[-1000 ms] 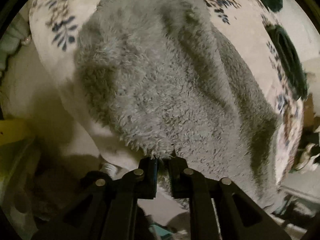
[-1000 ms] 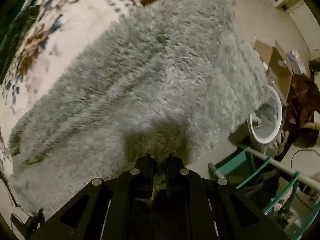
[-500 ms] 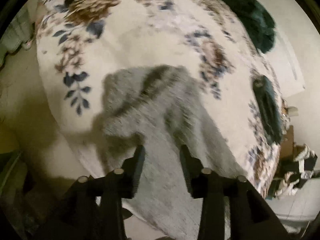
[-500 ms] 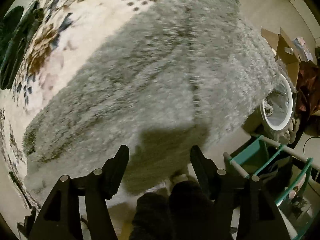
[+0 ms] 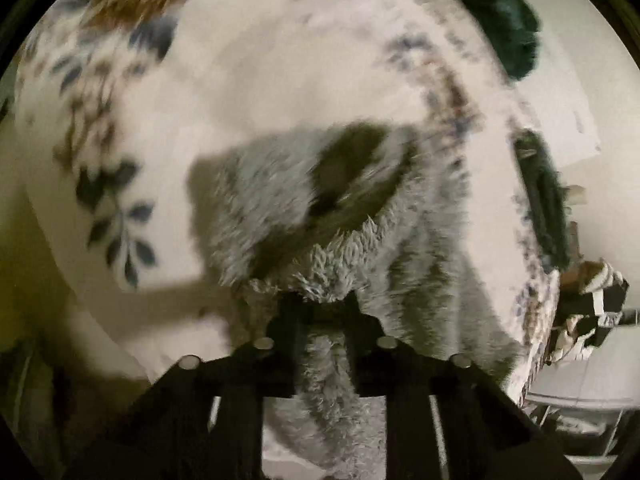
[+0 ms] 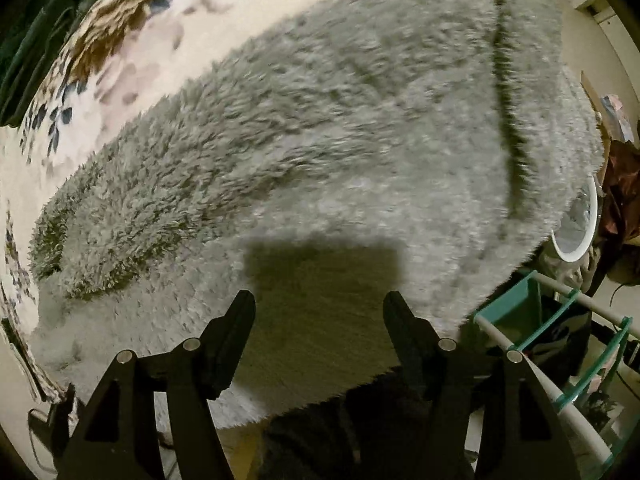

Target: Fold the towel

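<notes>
The towel is a thick, shaggy grey thing with long fluffy pile. It's spread over a bed cover that's smooth cream fabric printed with brown flowers and dark blue leaves. From the right wrist view the towel looks mostly flat, with one dark crease running down its right side and a rumpled patch at the left end.

The left gripper has its black fingers close together with a bunched ridge of the towel's edge between them, so it's pinching the fabric. Beyond the tips the towel humps up into a loose fold with a dark hollow in it. That view is pretty blurry.

The right gripper has its jaws spread wide with nothing between them, hovering over the near edge of the towel, its shadow falling as a square dark patch on the pile.

Off to the right there's a teal rack and a white round bowl.
</notes>
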